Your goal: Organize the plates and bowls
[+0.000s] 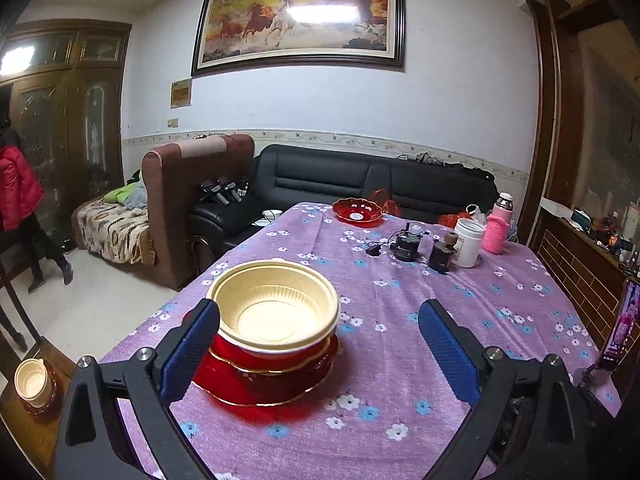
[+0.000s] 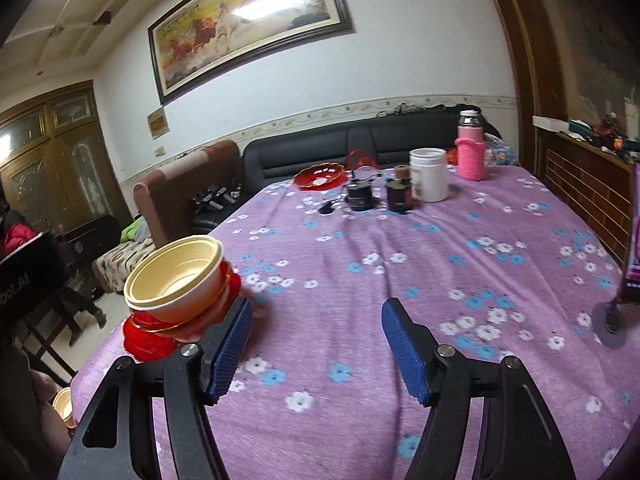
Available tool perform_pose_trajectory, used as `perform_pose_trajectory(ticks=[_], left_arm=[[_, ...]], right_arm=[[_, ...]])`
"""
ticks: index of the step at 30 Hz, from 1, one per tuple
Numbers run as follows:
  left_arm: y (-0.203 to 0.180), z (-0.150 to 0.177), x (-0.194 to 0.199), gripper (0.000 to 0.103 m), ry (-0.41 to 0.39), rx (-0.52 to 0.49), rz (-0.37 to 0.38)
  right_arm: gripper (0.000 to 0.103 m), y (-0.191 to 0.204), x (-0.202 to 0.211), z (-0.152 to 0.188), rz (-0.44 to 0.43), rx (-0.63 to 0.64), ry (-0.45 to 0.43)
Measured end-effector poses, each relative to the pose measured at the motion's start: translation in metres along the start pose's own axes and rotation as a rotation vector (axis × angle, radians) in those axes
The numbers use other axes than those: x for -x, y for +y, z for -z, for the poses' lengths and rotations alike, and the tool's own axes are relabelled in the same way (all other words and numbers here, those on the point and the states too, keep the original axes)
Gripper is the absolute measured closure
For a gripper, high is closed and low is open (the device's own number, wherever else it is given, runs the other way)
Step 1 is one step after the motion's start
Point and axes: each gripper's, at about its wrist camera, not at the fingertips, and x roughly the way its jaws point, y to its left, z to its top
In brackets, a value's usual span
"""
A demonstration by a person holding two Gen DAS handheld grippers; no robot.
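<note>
A stack stands on the purple flowered tablecloth (image 1: pixel 400 360): cream bowls (image 1: pixel 274 310) nested on red gold-rimmed plates (image 1: pixel 264 380). My left gripper (image 1: pixel 320 344) is open, its left finger beside the stack's left edge, holding nothing. In the right wrist view the same stack (image 2: pixel 176 288) sits at the table's left edge, just left of my open, empty right gripper (image 2: pixel 316 340). Another red plate (image 1: pixel 357 211) lies at the table's far end, also seen in the right wrist view (image 2: pixel 320 178).
A white jar (image 1: pixel 469 242), pink bottle (image 1: pixel 498 228) and small dark items (image 1: pixel 408 246) stand at the far right. A phone on a stand (image 1: pixel 622 328) is at the right edge. More cream bowls (image 1: pixel 32 384) sit on a low side table. A black sofa (image 1: pixel 360 180) lies beyond.
</note>
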Motion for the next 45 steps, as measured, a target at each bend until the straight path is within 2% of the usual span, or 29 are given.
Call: perform_pose_trajectory(ticks=[7, 13, 21, 45], left_arm=[[-0.010, 0.004, 0.013, 0.003, -0.021, -0.021, -0.019], [-0.013, 0.010, 0.016, 0.003, -0.025, -0.035, -0.015], [-0.013, 0.018, 0.003, 0.003, 0.025, -0.032, 0.021], [-0.050, 0.032, -0.014, 0.003, 0.074, -0.074, 0.045]], right_arm=[[0.031, -0.010, 0.020, -0.018, 0.033, 0.031, -0.053], [0.024, -0.005, 0.032, -0.016, 0.017, 0.024, -0.082], [0.023, -0.004, 0.002, 0.009, 0.001, -0.007, 0.004], [0.023, -0.037, 0.000, 0.021, 0.024, -0.045, 0.011]])
